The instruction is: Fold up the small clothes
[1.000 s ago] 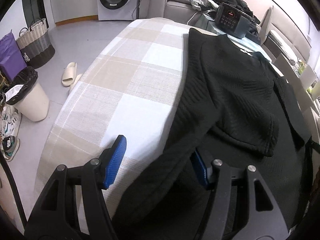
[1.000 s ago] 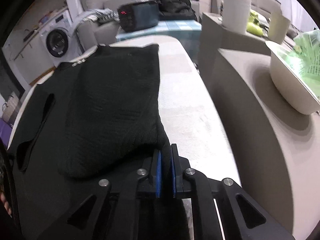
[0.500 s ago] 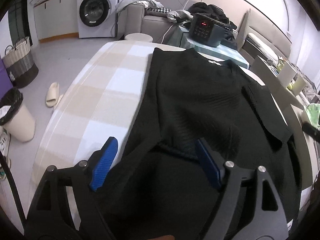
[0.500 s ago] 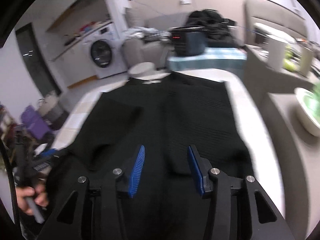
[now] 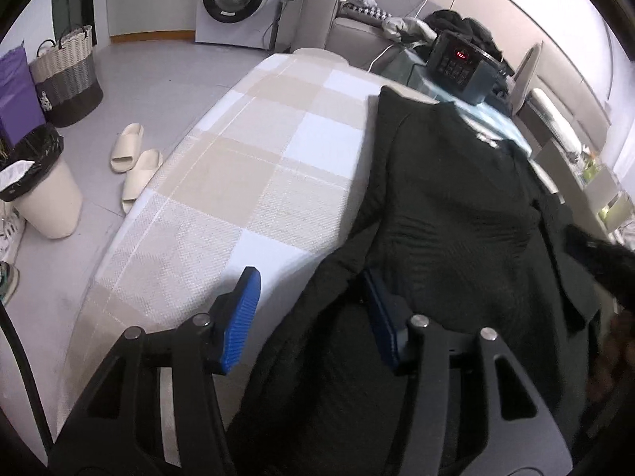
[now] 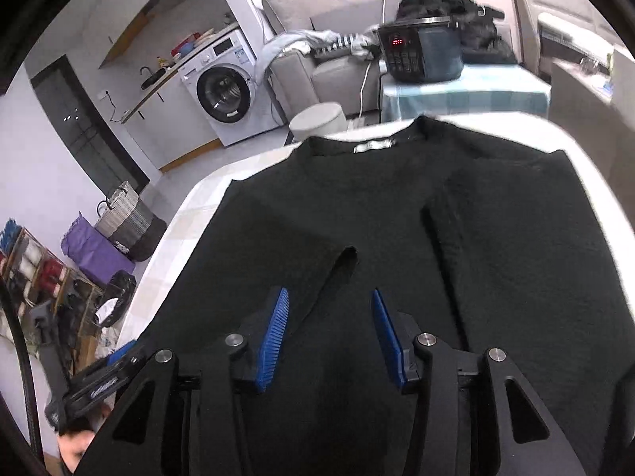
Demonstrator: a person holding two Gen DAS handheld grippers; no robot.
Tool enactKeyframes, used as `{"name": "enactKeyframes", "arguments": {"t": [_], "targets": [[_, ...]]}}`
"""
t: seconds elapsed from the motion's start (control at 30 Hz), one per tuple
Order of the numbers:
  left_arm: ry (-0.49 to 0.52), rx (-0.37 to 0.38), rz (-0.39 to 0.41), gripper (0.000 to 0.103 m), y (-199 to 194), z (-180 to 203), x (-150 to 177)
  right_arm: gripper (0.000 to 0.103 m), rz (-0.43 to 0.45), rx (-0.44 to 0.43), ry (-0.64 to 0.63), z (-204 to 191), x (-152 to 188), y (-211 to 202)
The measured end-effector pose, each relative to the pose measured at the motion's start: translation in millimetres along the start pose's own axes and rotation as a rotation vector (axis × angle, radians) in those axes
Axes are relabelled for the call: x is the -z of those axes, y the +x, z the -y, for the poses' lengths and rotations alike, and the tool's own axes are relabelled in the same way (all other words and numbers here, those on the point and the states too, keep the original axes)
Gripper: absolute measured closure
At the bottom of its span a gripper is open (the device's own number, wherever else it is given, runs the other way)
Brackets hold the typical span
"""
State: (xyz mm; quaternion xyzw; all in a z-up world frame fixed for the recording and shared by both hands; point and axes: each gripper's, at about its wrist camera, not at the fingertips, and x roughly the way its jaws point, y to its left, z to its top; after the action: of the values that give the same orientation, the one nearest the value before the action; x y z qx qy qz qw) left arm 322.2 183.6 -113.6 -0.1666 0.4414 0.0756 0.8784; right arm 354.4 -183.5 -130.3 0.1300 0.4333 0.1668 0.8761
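Along the table's (image 5: 254, 182) right side, my left gripper (image 5: 313, 317) has just narrowed, fingers apart astride the black sweater's (image 5: 456, 218) left edge. From the right wrist, my right gripper (image 6: 327, 333), newly opened, hovers above the sweater (image 6: 397, 206), collar pointing away.

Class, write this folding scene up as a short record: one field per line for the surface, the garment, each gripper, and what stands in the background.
Surface: table under a checked cloth
Garment: black top lying on the table, collar label at the far end, side parts folded inward
Left gripper: jaws apart, just been closing; the top's edge lies between them, not pinched
Right gripper: open above the top, holding nothing
Background: washing machine, basket, slippers, bin
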Motion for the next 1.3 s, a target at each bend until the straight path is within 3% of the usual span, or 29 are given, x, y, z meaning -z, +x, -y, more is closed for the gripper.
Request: {"name": "enactKeyframes", "arguments": {"t": [0.2,0.27,0.3,0.33,0.37,0.57,0.67,0.8,0.97,1.1,1.3], "targets": [[0.02,0.068,0.01,0.052,-18,22,6,0.059,-0.038,-0.088,0.086,9,-20,43],[0.048,0.081,0.012,0.049,-20,33,9,0.067,-0.031,-0.092,0.101,9,-29,55],[0.063,0.08,0.009,0.048,-19,39,10,0.077,-0.034,-0.096,0.104,8,-35,64],[0.076,0.077,0.004,0.048,-17,43,11,0.095,-0.042,-0.087,0.1,5,-37,70],[0.084,0.074,-0.001,0.048,-16,47,13,0.1,-0.044,-0.074,0.088,3,-43,75],[0.104,0.066,-0.026,0.048,-7,56,17,0.1,0.067,-0.003,0.001,-10,-84,74],[0.107,0.054,-0.04,0.048,-2,56,22,0.097,-0.04,0.029,0.021,0,-86,97],[0.11,0.046,-0.03,0.048,-6,57,24,0.087,-0.078,0.054,0.055,11,-66,85],[0.132,0.027,-0.012,0.046,-13,63,27,0.084,-0.1,-0.035,0.009,-6,-25,54],[0.144,0.018,0.002,0.044,-22,65,29,0.081,-0.164,-0.087,-0.103,-36,15,49],[0.16,0.004,0.038,0.03,-45,66,37,0.074,-0.177,0.017,-0.199,-40,36,40]]}}
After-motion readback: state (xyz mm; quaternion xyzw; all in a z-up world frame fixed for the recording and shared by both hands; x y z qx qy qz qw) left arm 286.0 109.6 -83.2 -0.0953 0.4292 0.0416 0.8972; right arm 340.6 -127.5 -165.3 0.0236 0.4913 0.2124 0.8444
